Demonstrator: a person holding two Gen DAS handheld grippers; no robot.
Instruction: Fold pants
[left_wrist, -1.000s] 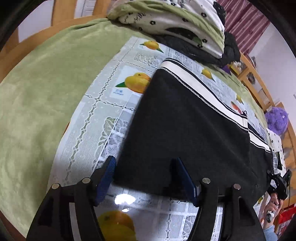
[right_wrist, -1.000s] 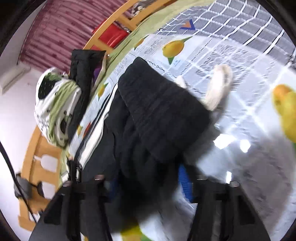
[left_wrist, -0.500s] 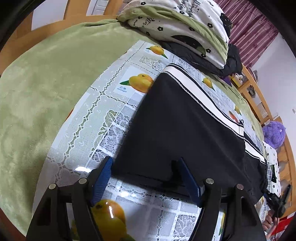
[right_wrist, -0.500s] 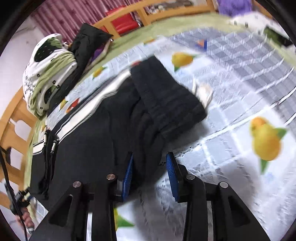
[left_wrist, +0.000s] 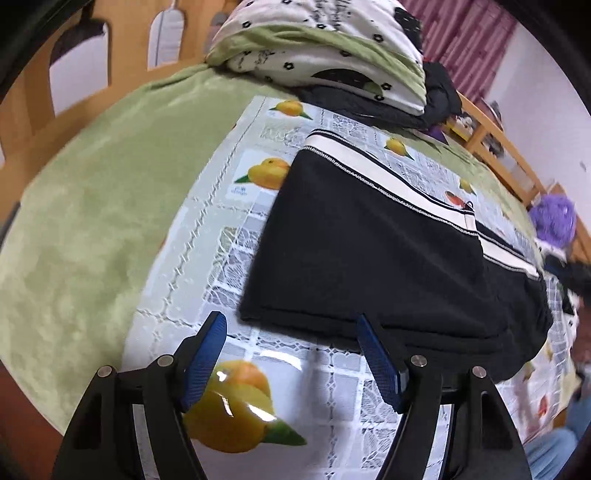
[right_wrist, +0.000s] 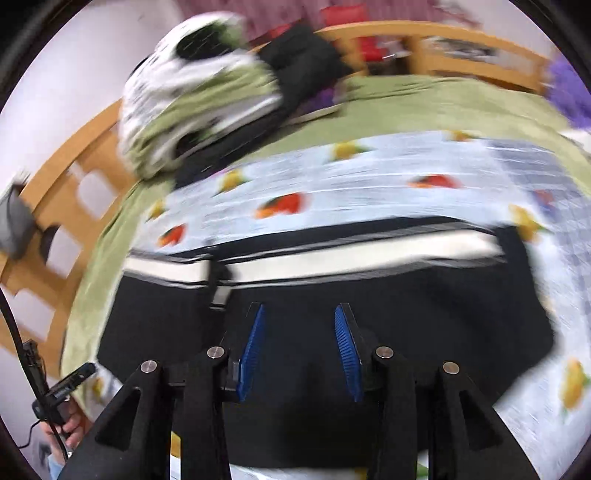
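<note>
Right gripper (right_wrist: 299, 350) has released and swung over the pants (right_wrist: 406, 314); left gripper (left_wrist: 291, 358) backed off the hem. Both fingers wide, empty, repositioning for another fold.

A bed with a wooden frame (left_wrist: 491, 138) is carrying everything here, and a green blanket (left_wrist: 92, 206) is covering it. A glossy fruit-print cloth (left_wrist: 207, 236) is lying across the blanket, catching the light. The black pants (left_wrist: 369, 258) (white stripe along one edge) are lying flat on that cloth. At the head end a folded green-and-white quilt (left_wrist: 325, 48) is sitting atop dark clothing (left_wrist: 439, 92), possibly a jacket.
</note>
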